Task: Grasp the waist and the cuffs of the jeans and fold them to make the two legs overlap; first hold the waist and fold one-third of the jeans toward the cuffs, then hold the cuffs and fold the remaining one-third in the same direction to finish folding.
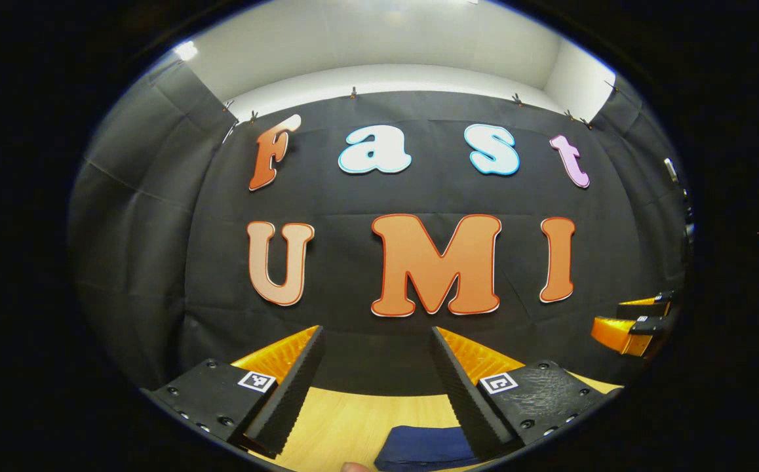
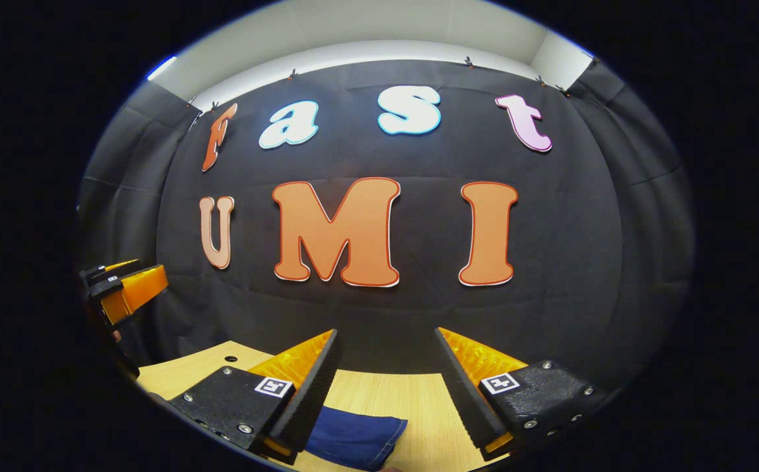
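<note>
Dark blue jeans (image 1: 424, 447) lie on the wooden table (image 1: 353, 416), just a small part showing low between my left gripper's fingers. My left gripper (image 1: 377, 337) is open, held above the table and aimed at the booth wall, with nothing between its fingers. In the right gripper view a corner of the jeans (image 2: 356, 442) lies on the table (image 2: 412, 400) below my right gripper (image 2: 386, 337), which is also open and holds nothing. The right gripper (image 1: 635, 321) shows at the far right of the left gripper view; the left gripper (image 2: 124, 285) shows at the far left of the right gripper view.
The black cloth wall (image 1: 379, 196) stands close behind the table's far edge. A small hole (image 2: 231, 359) is in the tabletop at the left. A fingertip (image 1: 355, 467) peeks in at the bottom of the left gripper view.
</note>
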